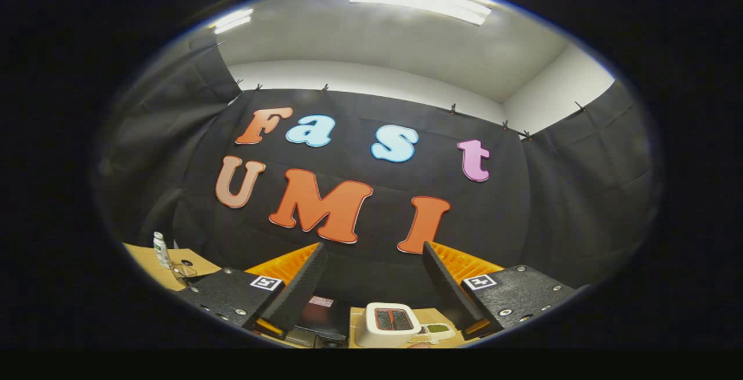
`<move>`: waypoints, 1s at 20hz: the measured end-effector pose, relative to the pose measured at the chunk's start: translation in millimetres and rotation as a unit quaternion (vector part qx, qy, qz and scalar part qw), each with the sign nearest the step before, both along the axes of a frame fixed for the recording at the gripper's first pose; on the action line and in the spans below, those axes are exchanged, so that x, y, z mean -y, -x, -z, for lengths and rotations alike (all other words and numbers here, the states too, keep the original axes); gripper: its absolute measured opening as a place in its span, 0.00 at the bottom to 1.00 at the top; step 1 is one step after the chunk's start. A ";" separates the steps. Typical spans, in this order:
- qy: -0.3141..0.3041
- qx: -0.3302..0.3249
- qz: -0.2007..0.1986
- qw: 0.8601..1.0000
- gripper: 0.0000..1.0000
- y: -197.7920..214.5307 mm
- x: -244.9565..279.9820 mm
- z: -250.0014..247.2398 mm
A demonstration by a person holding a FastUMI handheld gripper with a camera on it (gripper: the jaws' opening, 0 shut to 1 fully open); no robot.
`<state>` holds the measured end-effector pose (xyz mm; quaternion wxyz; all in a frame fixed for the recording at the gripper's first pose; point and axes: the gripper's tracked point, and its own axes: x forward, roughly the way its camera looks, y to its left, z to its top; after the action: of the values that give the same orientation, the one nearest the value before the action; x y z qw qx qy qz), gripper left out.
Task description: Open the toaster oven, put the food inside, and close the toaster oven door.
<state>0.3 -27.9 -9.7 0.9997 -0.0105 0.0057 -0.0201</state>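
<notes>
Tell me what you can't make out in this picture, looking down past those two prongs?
- Gripper, fingers open, holding nothing.
- White toaster, gripper view: its front is cut off below.
- Dark appliance beside it: half behind the left finger; door state unclear.
- Small plate: too small to identify its contents.
- Bottle on the table: label too small.

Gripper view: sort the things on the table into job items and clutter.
For the job: dark appliance, probably the toaster oven; greenish food; gripper, open, holding nothing.
Lying about: white toaster; white bottle.
</notes>
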 end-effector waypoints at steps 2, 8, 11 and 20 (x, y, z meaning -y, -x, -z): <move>-0.007 -0.008 0.007 1.000 0.98 -0.5 5.5 6.7; -0.008 -0.016 0.008 1.000 0.98 -0.6 10.5 15.7; -0.007 -0.025 0.013 1.000 0.98 2.3 15.2 24.8; -0.011 -0.102 0.003 0.995 0.99 22.2 22.5 80.4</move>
<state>-21.9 -50.4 -90.1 0.9940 -0.0013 0.1075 -0.0214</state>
